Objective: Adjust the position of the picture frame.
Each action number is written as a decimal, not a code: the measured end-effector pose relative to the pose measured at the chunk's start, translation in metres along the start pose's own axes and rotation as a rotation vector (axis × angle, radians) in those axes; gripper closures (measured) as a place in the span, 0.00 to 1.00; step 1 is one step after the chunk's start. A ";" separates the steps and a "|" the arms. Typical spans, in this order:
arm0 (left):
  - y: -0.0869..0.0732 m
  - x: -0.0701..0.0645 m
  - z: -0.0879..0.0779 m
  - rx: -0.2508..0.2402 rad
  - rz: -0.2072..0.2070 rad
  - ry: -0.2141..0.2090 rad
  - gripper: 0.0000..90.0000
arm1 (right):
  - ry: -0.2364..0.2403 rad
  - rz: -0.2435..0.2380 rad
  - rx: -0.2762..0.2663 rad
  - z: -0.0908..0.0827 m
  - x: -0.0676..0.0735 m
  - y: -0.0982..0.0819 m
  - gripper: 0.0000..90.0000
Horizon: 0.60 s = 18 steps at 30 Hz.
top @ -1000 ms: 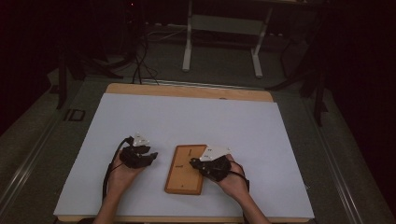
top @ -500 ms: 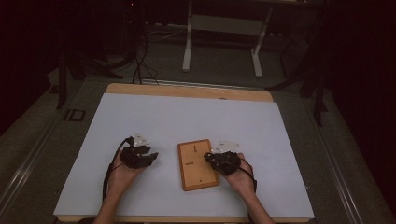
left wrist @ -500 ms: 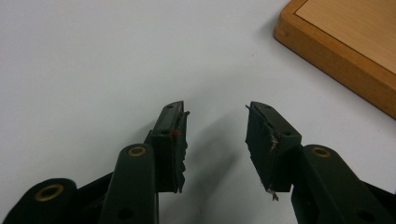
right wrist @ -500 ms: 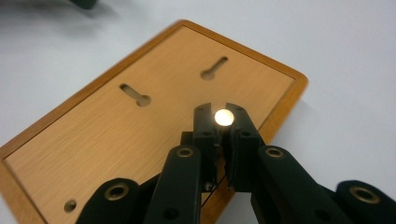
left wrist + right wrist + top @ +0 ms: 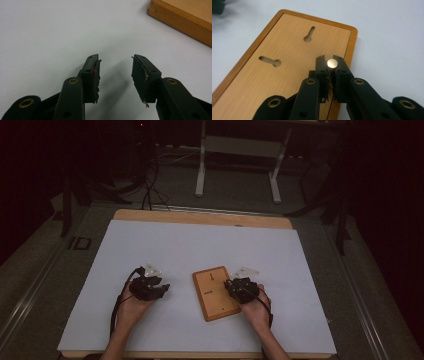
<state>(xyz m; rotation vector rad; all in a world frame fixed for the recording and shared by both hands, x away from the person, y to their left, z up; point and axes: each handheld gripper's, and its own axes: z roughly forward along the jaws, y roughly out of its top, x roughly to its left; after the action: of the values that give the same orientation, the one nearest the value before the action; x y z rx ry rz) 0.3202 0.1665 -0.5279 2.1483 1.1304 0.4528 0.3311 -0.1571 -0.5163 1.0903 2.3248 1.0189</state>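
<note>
Right tongs [image 5: 331, 67]: jaws were pressed together around a small round silvery disc [image 5: 332, 63], pinched at their tips low in the middle of the right gripper view; in the high view these tongs [image 5: 231, 285] sat right of centre in the lower part of the frame, at the right edge of the board.
Left tongs [image 5: 115, 65]: jaws stood spread with nothing between them, worn pads [image 5: 96, 78] facing each other over bare white surface; in the high view they [image 5: 164, 288] lay left of centre in the lower part, well apart from the board.
Wooden board [image 5: 216, 292]: lay flat on the bench, just below the middle of the high view, long side running away from the person and slightly tilted; its corner showed at the upper right of the left gripper view [image 5: 185, 17].
Board face: two keyhole slots [image 5: 270, 61], one at upper centre and one at centre left of the right gripper view.
Bench [image 5: 200, 245]: covered by a white sheet, with a wooden edge at its far side.
Beyond: dark floor and a pale metal stand [image 5: 201, 170] at the top of the high view.
</note>
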 end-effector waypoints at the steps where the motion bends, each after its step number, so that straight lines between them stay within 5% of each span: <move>1: 0.000 0.000 0.000 0.001 0.000 -0.001 0.63 | -0.006 0.021 -0.002 0.000 -0.002 0.000 0.93; 10: 0.002 -0.004 0.002 -0.005 0.016 -0.014 0.67 | 0.047 0.091 -0.042 -0.003 -0.011 -0.002 0.94; 18: 0.003 -0.007 0.004 -0.007 0.028 -0.022 0.68 | 0.078 0.082 -0.088 -0.004 -0.011 -0.001 0.94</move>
<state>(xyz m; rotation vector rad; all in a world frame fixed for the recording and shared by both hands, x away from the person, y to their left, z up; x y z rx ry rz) 0.3202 0.1577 -0.5282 2.1600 1.0862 0.4435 0.3346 -0.1682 -0.5141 1.1384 2.2883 1.2021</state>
